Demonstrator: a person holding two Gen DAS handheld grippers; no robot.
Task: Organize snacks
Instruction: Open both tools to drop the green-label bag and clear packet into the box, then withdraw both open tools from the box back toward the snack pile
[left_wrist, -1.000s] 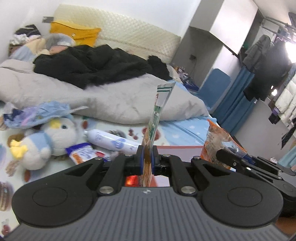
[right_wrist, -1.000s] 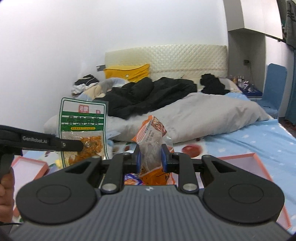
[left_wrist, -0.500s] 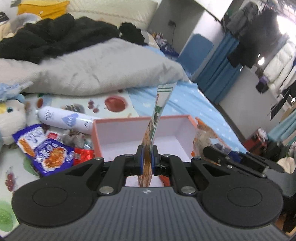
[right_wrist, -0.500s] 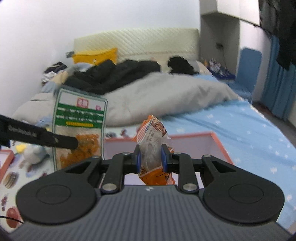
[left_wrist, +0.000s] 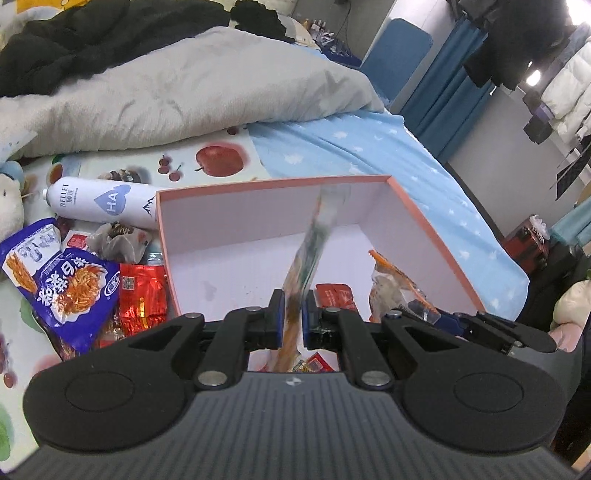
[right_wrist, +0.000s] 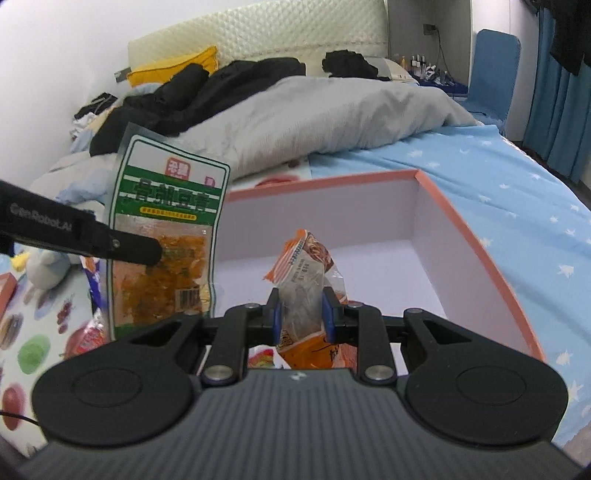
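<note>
Green-labelled clear snack pouch (left_wrist: 310, 251): clamped edge-on in left gripper (left_wrist: 291, 321). Orange-and-clear crinkly snack packet (right_wrist: 303, 284): pinched by right gripper (right_wrist: 301, 317). Pink-rimmed cardboard box (left_wrist: 436, 236) at 12 o'clock.

Count, both wrist views:

- Grippers: two — left gripper (left_wrist: 291, 320), right gripper (right_wrist: 301, 319).
- Held snack packets: two — green-label packet (right_wrist: 166, 236), orange packet (right_wrist: 304, 280).
- Pink box (left_wrist: 436, 236): one, red sachet (left_wrist: 336, 295) inside.
- Loose at 9 o'clock of the box: one blue snack bag (left_wrist: 70, 291), one red foil pack (left_wrist: 142, 291), one white bottle (left_wrist: 99, 201).
- Plush toy (right_wrist: 46, 267): one.
</note>
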